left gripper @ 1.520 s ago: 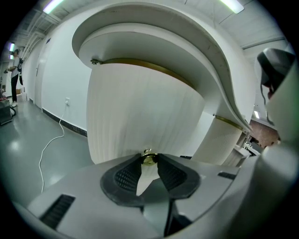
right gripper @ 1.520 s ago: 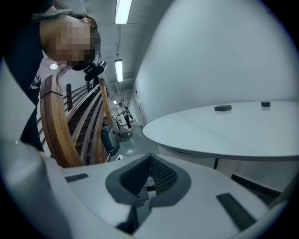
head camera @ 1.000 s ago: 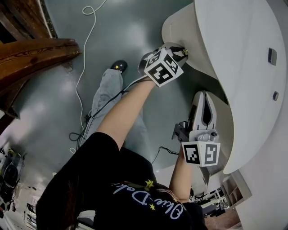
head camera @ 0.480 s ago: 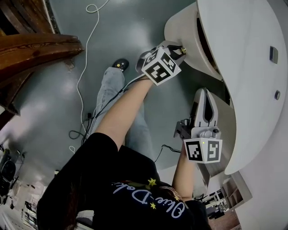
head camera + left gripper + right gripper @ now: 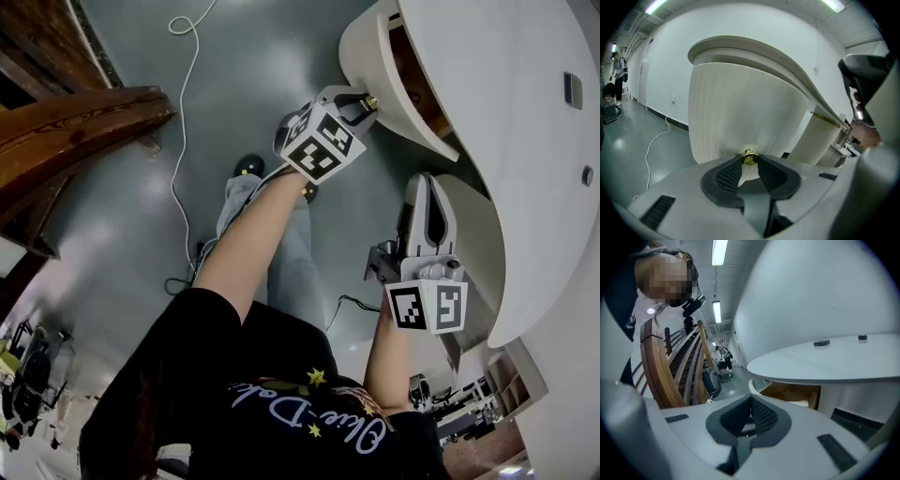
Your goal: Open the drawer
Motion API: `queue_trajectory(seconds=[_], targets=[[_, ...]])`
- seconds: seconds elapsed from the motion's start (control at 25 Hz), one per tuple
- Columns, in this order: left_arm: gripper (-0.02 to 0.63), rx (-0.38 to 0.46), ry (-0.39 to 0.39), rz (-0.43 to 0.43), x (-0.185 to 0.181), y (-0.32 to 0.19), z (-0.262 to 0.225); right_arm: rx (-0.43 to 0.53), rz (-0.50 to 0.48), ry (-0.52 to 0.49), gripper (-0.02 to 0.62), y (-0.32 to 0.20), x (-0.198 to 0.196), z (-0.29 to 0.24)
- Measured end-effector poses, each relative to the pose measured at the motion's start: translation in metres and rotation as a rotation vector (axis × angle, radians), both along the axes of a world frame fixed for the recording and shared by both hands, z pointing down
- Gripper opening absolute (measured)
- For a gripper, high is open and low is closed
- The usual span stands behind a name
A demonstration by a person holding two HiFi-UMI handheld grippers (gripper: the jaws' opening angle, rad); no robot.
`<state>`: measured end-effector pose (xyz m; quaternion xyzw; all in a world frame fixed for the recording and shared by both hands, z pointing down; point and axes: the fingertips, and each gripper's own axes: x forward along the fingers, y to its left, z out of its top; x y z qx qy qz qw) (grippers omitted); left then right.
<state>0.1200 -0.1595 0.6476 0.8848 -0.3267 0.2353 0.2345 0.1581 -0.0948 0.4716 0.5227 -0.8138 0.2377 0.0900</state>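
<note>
Left tool clamps the brass knob of the drawer; right tool closed, empty.

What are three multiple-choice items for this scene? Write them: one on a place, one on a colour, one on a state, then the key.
1. Where do the left gripper fingers sit?
A. on a cup
B. on the drawer knob
C. on a cloth

2. What colour is the knob?
A. black
B. red
C. brass

3. How does the drawer stand?
A. partly open
B. fully shut
C. lifted out onto the floor

Key:
1 B, the fingers clamp the knob in the left gripper view.
2 C, it shines golden there.
3 A, the head view shows its wooden inside exposed.
</note>
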Motion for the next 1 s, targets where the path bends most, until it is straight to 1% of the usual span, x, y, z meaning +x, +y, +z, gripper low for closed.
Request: queue_trajectory(seconds=[0.28,0.64,1.0], targets=[[0.106,-0.028,-0.001,0.032,-0.009,0.014,0.001,0.013,0.051,-0.025,0.0,0.0,-0.017,-0.008],[0.106,-0.039,-0.01,0.046,-0.019,0.026,-0.001,-0.011,0.106,-0.021,0.001,0.016,-0.015,-0.007],[0.106,-0.053,-0.014,0.064,-0.028,0.038,0.002,-0.004,0.126,-0.018,0.0,0.029,-0.021,-0.01]])
